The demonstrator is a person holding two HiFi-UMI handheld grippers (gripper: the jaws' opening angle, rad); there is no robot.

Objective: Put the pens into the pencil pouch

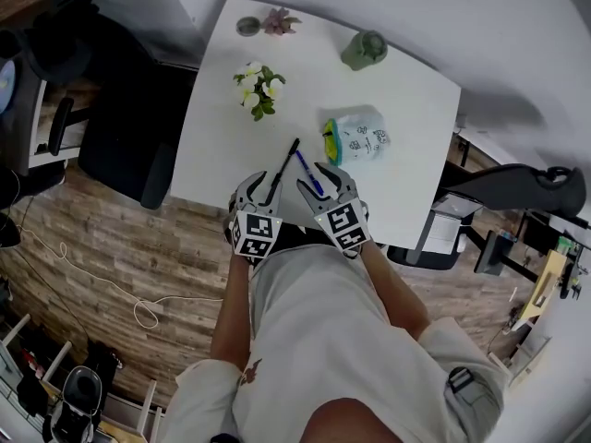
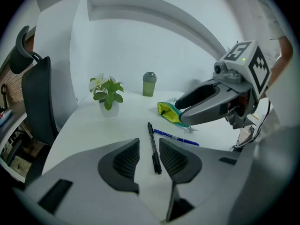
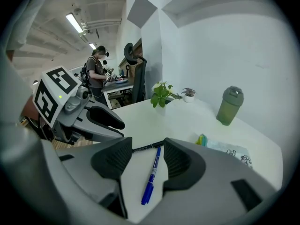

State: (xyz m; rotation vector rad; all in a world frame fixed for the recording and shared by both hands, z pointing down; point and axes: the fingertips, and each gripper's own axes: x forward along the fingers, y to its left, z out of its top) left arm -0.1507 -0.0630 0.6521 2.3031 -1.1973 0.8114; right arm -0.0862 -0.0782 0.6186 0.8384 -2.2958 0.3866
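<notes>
A black pen [image 1: 284, 164] and a blue pen [image 1: 309, 173] lie on the white table [image 1: 222, 155] near its front edge. The pencil pouch [image 1: 358, 137], pale blue with a yellow-green open mouth, lies just beyond them to the right. My left gripper [image 2: 149, 157] is low over the table, and the black pen [image 2: 153, 146] lies in the gap between its jaws, untouched by the pads. My right gripper [image 3: 146, 162] stands the same way around the blue pen [image 3: 152, 175], with space on both sides. The two grippers sit side by side.
A small potted plant [image 1: 257, 89] stands left of the pouch, with a green bottle [image 1: 365, 51] and a tiny pot [image 1: 277, 21] at the far edge. A black office chair [image 1: 120, 146] stands left of the table. A person [image 3: 96, 74] stands far back in the room.
</notes>
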